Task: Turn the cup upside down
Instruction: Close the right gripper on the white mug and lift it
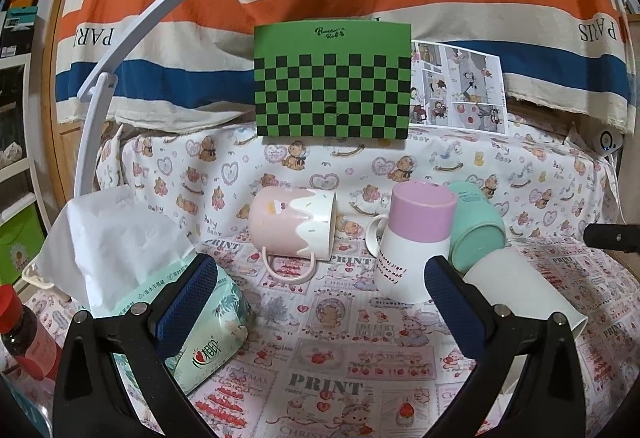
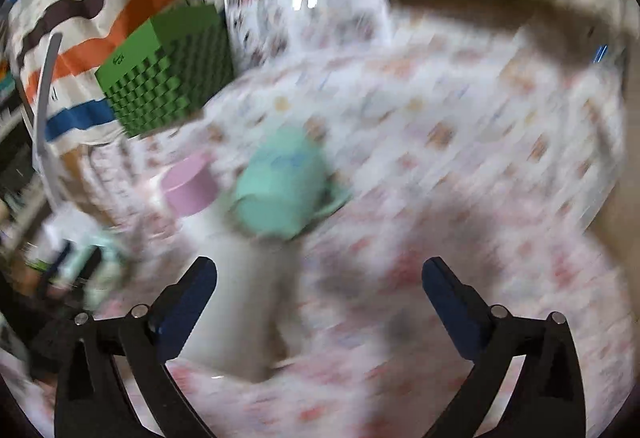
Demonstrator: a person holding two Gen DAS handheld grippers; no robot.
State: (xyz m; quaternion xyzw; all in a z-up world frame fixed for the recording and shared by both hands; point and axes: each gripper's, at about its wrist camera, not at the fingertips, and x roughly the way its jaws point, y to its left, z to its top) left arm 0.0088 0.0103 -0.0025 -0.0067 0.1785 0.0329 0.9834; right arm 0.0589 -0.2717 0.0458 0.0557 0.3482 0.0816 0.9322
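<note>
Status: my left claw (image 1: 320, 290) is spread wide, holding nothing, hovering over the printed cloth (image 1: 320, 358); my right claw (image 2: 320, 286) is also spread wide and empty; the right wrist view is heavily smeared, so detail there is poor.

Progress, as I judge it: partly done; the lilac-and-white mug (image 1: 414, 242) already stands mouth down, base up; three are left on their sides: the pink mug (image 1: 288, 226) with its handle toward me and mouth pointing right, the teal cup (image 1: 476, 238) tipped behind, and the white cup (image 1: 520, 286) lying just beside my left claw's right finger, touching the teal one.

In the right view the white cup (image 2: 244, 302) lies close to my right claw's left finger, not between the pads yet; teal cup (image 2: 280, 189) sits just beyond it; probably the next target is one of those two, can't say which.

Contents: every mouth I can see shows nothing inside; the teal and white interiors are not clearly visible.

Tissue pack (image 1: 160, 278) is at the left, a sheet pulled up from it; bottle with red cap (image 1: 20, 326) is at the far left edge.
</note>
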